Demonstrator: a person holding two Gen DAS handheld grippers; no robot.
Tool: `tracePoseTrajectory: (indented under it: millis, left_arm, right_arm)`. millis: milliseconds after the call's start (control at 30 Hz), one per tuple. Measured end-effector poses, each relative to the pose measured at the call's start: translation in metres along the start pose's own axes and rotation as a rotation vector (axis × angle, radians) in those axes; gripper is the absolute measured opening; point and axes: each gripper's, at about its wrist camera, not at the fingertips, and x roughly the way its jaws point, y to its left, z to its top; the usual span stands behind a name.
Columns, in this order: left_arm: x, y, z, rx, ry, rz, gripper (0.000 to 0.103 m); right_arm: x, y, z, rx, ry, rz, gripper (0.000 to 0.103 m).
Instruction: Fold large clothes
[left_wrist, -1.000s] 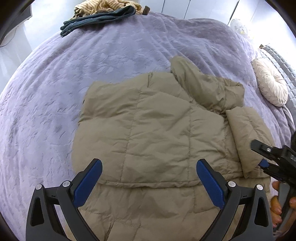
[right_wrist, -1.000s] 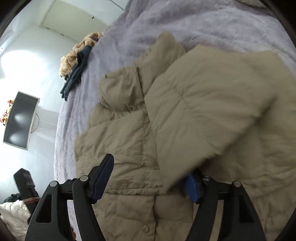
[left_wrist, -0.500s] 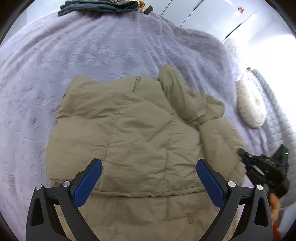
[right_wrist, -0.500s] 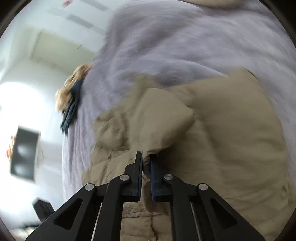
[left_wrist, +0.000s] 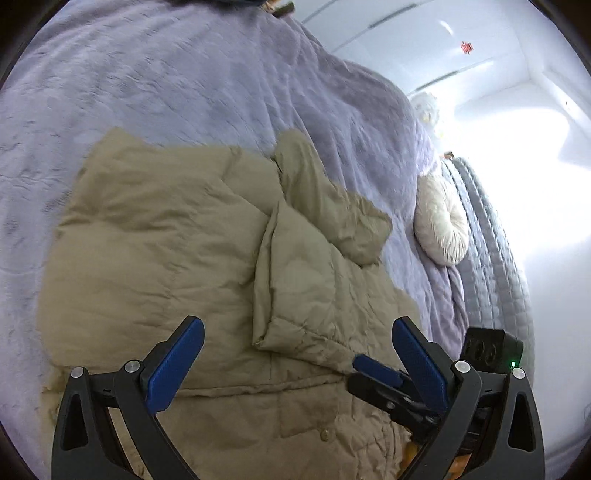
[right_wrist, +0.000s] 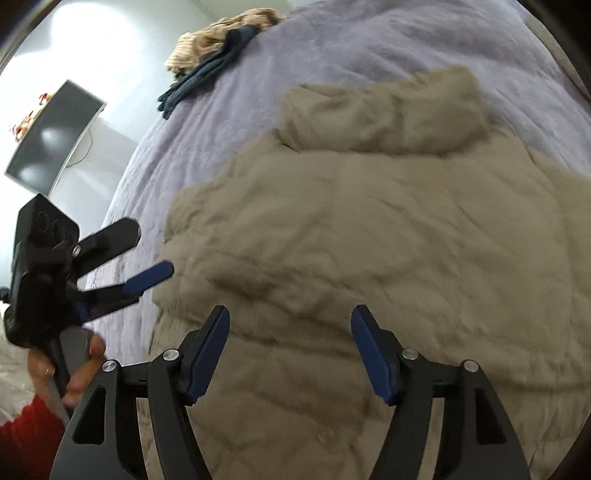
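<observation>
Tan quilted puffer jacket (left_wrist: 155, 258) flat on lilac-covered bed (left_wrist: 184, 92), sleeve (left_wrist: 295, 280) folded inward. Left claw (left_wrist: 295, 354), right claw (right_wrist: 290, 350) both released, hovering. Next, likely: grip hem, fold toward collar.

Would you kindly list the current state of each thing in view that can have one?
Tan puffer jacket: lying flat on the bed, one sleeve folded over its body, held by nothing.
Left hand-held gripper: open, empty, above the jacket.
Right hand-held gripper: open, empty, above the jacket.
Dark clothes: piled at the bed's far edge.
</observation>
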Motion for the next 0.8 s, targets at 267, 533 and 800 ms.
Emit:
tracePoseTrajectory:
  millis: [267, 533, 800]
  left_arm:
    - [0.044, -0.015, 0.002, 0.030, 0.072, 0.025, 0.102]
    - [0.082, -0.036, 0.002, 0.083, 0.133, 0.047, 0.040]
    - [0.065, -0.033, -0.026, 0.124, 0.123, 0.066, 0.011]
  right_arm:
    - [-0.070, -0.140, -0.057, 0.425, -0.058, -0.039, 0.072]
    - [-0.101, -0.227, -0.067, 0.728, -0.223, 0.006, 0.018]
    - [-0.096, -0.224, -0.055, 0.623, -0.211, -0.074, 0.011]
